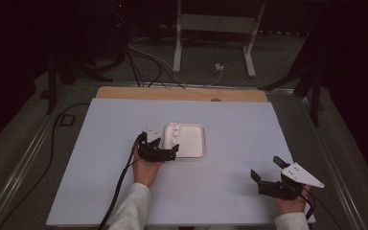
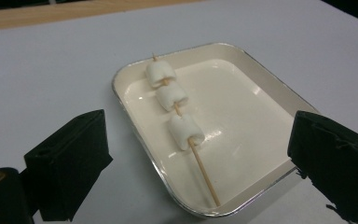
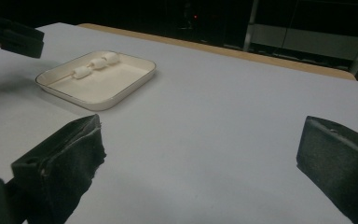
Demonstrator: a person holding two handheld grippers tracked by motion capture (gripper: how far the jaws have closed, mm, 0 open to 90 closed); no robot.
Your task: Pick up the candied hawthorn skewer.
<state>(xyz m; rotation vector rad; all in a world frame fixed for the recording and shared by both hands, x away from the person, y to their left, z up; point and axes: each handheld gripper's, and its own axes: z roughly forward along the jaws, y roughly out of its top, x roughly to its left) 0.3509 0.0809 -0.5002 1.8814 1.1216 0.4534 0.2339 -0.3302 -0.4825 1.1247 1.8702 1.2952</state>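
1. The tray [image 2: 279,95] sits near the middle of the desk [image 1: 230,191], well in from every edge, so either hand can get to it without stretching.
2. The skewer [image 2: 204,174] lies flat inside the tray along its left wall. Three marshmallows [image 2: 171,96] are threaded on the far part, and the bare stick points to the tray's near rim. That bare end is likely left free as the place to grip, since squeezing the soft pieces would crush them.
3. The left tool [image 1: 165,152] hovers at the tray's near left corner, jaws wide and holding nothing. In the left gripper view its two black jaws frame the tray, one over the desk and one by the near rim, and the stick lies between them farther off. The wide gap probably leaves room to come down around the thin stick.
4. The right tool [image 1: 267,168] rests near the desk's near right corner, well apart from the tray, jaws wide and empty. It seems parked there so the left hand works unhindered, yet it faces the tray and could come in to steady it.
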